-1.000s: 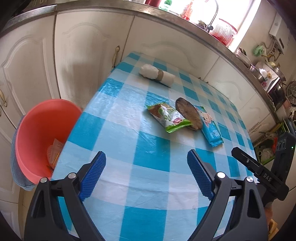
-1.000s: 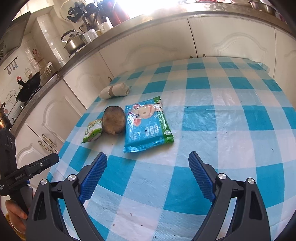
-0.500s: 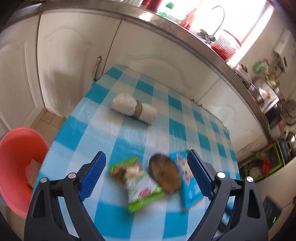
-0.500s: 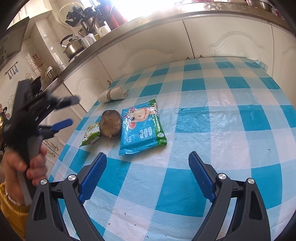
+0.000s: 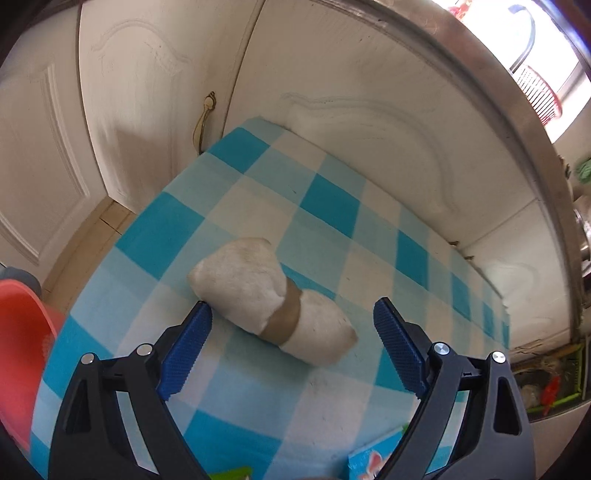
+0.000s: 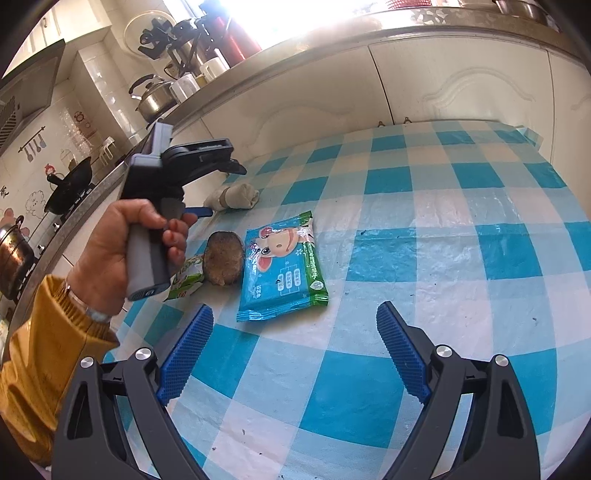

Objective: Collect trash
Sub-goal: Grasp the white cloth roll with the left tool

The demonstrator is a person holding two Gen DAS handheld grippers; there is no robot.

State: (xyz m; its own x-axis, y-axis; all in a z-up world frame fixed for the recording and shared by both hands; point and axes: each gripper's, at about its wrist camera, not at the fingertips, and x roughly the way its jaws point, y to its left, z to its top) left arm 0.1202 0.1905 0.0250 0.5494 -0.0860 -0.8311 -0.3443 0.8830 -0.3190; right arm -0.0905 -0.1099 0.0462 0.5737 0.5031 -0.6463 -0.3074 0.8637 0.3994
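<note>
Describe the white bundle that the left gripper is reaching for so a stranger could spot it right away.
Find the blue-and-white checkered table and follow it to the end nearest the white cabinets. The white bundle lies there, apart from the snack packets. It alone is soft, plain white and cinched by a brown band, with no printing.

Daylight floods a kitchen from an overexposed window [image 6: 295, 18], glaring off the steel counter edge [image 5: 480, 85]. The left wrist view is soft with motion blur; the right wrist view is sharper. Fisheye distortion bends cabinet lines, and corners fall black.
</note>
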